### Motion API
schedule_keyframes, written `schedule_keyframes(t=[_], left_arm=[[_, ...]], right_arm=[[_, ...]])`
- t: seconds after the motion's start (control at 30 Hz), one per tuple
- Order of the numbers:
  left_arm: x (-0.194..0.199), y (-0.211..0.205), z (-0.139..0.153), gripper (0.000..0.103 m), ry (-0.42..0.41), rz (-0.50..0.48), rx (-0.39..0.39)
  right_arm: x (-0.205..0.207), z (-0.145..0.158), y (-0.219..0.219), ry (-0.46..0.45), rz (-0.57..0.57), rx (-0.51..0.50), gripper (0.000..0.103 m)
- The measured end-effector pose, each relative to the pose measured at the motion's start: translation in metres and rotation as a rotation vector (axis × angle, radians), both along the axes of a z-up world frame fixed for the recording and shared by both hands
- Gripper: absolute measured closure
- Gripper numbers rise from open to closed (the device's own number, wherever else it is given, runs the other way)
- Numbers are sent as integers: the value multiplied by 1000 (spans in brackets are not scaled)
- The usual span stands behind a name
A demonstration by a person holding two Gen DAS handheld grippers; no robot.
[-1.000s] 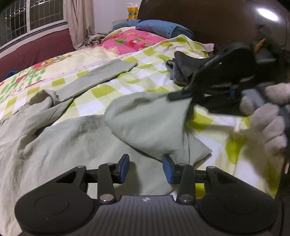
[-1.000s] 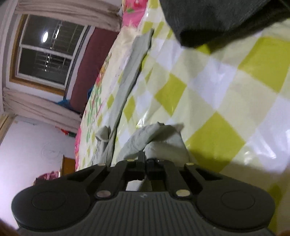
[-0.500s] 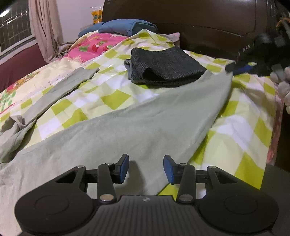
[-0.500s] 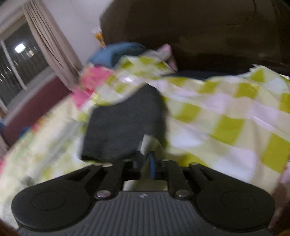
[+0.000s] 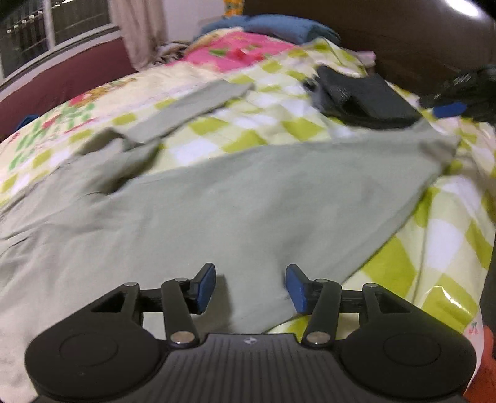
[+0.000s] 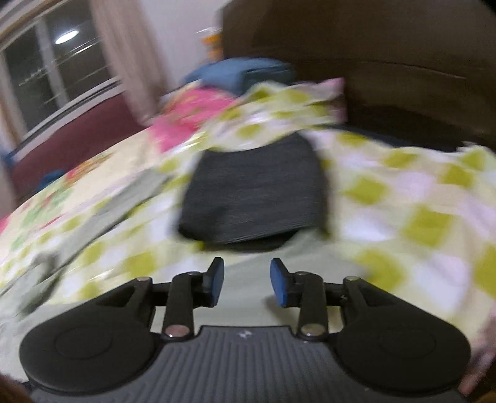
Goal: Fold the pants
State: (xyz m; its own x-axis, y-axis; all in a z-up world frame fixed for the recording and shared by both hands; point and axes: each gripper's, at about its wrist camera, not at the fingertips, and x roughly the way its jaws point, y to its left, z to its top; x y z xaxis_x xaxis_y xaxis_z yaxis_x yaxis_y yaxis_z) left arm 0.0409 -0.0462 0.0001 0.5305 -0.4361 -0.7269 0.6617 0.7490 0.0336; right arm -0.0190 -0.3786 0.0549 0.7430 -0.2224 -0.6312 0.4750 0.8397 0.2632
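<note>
**Green pants spread on the checked bed, both grippers empty**

The pale green pants (image 5: 235, 204) lie spread across the yellow-green checked bedspread (image 5: 449, 235). One leg runs out toward the right, its hem ending just short of a folded dark grey garment (image 5: 365, 99); the other leg (image 5: 189, 108) stretches away toward the upper left, partly bunched where it meets the body of the pants.

The left gripper (image 5: 250, 283) hangs low over the near part of the pants, its blue-padded fingers (image 5: 206, 283) spread wide with nothing between them. The right gripper (image 6: 246, 280) is likewise released, jaws apart and empty, above the green cloth (image 6: 248, 279) with the dark grey garment (image 6: 254, 198) just beyond it. From the left wrist view the right gripper (image 5: 465, 99) shows at the far right edge, past the hem.

Farther back lie a pink floral cover (image 5: 238, 52), a blue pillow (image 5: 279, 28) and a dark headboard (image 5: 403, 40). A small pale logo sits on each gripper body; it is too small to read, and no other writing is legible. The right wrist view is heavily blurred.
</note>
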Motion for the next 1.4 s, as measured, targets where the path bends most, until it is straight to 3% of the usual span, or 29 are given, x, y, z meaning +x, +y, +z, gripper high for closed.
schedule_keyframes(t=[0.13, 0.23, 0.37, 0.43, 0.57, 0.7, 0.8, 0.93, 1.17, 1.23, 1.27, 1.3, 1.33, 1.4], left_arm=[[13, 45, 23, 37, -133, 68, 14], [41, 82, 32, 35, -193, 149, 53], [88, 134, 32, 34, -238, 266, 126], [112, 159, 29, 34, -239, 328, 141], [154, 196, 25, 31, -236, 408, 141], [204, 221, 20, 20, -225, 439, 123], [245, 233, 8, 20, -174, 481, 109], [285, 238, -11, 20, -78, 552, 103], [325, 226, -17, 18, -30, 547, 128], [333, 222, -19, 18, -33, 548, 143], [335, 221, -18, 20, -39, 548, 149], [334, 218, -19, 32, -42, 543, 149], [333, 217, -19, 51, -33, 529, 138], [330, 212, -16, 63, -27, 515, 134]], right_arm=[[59, 4, 57, 16, 246, -9, 65], [119, 7, 108, 8, 451, -85, 63], [215, -4, 176, 11, 702, -186, 43], [261, -19, 205, 44, 778, -204, 43], [337, -54, 243, 116, 761, -257, 43], [365, -76, 245, 158, 725, -211, 45], [364, -80, 239, 160, 727, -210, 55], [368, -78, 236, 173, 729, -184, 88], [376, -76, 229, 191, 742, -177, 88], [377, -78, 226, 191, 746, -181, 83], [379, -80, 226, 198, 749, -181, 82], [380, -81, 225, 201, 748, -179, 82], [382, -82, 225, 208, 749, -178, 84], [384, -78, 225, 217, 755, -171, 98]])
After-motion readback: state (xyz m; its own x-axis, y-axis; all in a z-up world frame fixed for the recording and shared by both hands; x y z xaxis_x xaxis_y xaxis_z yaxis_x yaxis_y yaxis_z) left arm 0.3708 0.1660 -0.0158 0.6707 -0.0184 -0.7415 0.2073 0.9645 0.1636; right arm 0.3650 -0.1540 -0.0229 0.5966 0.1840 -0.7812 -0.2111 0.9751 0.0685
